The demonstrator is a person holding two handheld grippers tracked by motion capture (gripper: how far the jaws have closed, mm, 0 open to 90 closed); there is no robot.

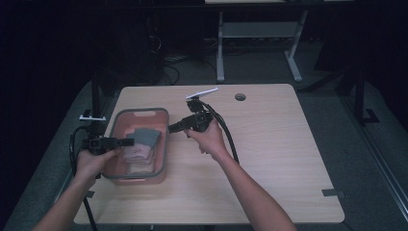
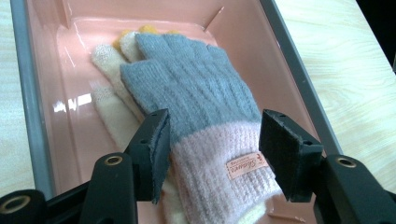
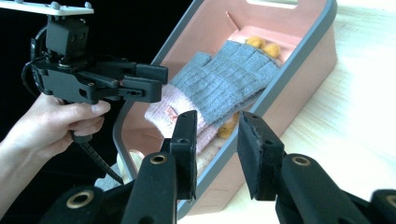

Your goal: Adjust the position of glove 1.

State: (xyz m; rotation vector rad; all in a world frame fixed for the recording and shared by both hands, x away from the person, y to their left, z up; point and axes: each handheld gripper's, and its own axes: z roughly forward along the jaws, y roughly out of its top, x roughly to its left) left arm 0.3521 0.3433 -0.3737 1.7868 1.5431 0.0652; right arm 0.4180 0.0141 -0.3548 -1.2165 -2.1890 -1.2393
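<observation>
Reaching in from the left edge of the wooden table, the left gripper hangs with its jaws parted over the pink bin, its pads standing either side of the cuff of a grey-and-pink glove without pressing on it, so the glove lies released. That glove rests on top of a cream glove with orange fingertips, both flat on the bin's floor, fingers pointing away from the left gripper. A small label sits on the pink cuff, close to the right-hand pad in the left gripper view.

Moving rightward, the bin's grey rim runs between the gloves and the bare tabletop. The right gripper hovers just at the bin's right wall, angled toward the gloves; in the right gripper view its two pads stand apart with nothing clamped between them, the bin's rim passing behind the gap. The same view shows the left hand wrapped around its gripper's handle above the far side of the bin. The right hand is over the table's middle.
</observation>
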